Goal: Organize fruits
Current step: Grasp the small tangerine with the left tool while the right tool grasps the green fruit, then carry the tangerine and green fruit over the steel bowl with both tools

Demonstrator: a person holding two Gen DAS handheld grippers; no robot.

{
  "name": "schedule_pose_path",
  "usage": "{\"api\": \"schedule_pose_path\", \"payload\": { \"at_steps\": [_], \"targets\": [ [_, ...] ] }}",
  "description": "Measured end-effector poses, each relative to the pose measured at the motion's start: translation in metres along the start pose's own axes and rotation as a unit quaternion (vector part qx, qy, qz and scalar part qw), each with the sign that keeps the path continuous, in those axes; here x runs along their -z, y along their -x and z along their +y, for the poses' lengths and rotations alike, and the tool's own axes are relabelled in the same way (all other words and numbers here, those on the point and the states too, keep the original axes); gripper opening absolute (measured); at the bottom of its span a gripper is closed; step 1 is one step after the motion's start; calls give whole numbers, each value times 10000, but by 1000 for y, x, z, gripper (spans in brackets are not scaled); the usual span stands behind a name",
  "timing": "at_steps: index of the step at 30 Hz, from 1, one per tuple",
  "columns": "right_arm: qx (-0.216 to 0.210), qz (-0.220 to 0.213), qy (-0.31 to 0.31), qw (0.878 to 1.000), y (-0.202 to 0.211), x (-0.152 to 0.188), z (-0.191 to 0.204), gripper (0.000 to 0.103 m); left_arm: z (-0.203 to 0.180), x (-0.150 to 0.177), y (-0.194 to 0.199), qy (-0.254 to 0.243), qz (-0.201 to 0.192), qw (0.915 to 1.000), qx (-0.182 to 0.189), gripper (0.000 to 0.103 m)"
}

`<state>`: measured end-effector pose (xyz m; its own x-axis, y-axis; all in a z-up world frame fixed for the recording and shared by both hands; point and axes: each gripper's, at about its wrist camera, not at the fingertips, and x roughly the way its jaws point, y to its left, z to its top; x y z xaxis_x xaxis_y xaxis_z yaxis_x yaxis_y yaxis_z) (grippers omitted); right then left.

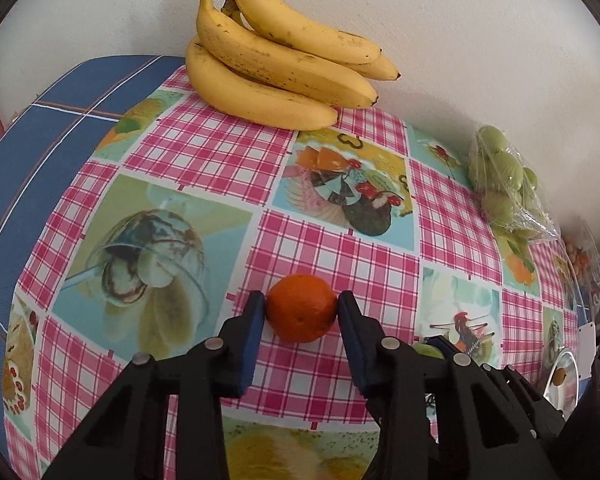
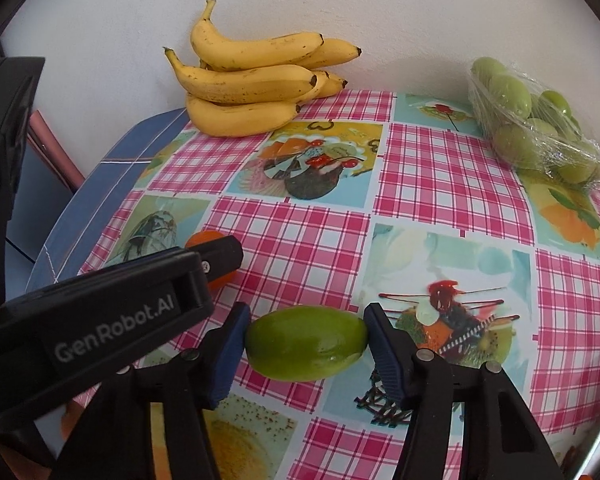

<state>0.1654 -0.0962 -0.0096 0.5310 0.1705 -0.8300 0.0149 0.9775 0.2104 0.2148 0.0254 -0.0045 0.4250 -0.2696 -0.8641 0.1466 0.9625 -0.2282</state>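
My left gripper (image 1: 301,308) is shut on an orange (image 1: 301,308), its blue pads touching both sides, low over the checked tablecloth (image 1: 220,152). My right gripper (image 2: 306,342) is shut on a green fruit (image 2: 306,342), also just above the cloth. In the right wrist view the left gripper's finger (image 2: 216,258) covers most of the orange (image 2: 206,238). A bunch of yellow bananas (image 1: 276,60) lies at the table's back against the wall, also in the right wrist view (image 2: 252,84). A clear bag of green fruits (image 2: 536,128) lies at the back right.
A white wall runs behind the table. A blue checked cloth (image 1: 32,148) shows at the table's left edge. At the far right edge are a metal plate (image 1: 562,376) with a small orange thing on it and another bag (image 1: 582,260).
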Motion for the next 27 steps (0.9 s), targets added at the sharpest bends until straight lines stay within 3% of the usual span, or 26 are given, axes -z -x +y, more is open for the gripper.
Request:
{"api": "schedule_pose_path", "payload": {
  "at_steps": [15, 27],
  "targets": [
    [75, 117, -199, 9997, 13, 3, -5, 62, 1, 4, 28, 277, 6, 9996, -36, 37],
    [254, 97, -397, 9988, 79, 12, -13, 62, -21, 29, 90, 240, -147, 9994, -183, 37]
  ]
}}
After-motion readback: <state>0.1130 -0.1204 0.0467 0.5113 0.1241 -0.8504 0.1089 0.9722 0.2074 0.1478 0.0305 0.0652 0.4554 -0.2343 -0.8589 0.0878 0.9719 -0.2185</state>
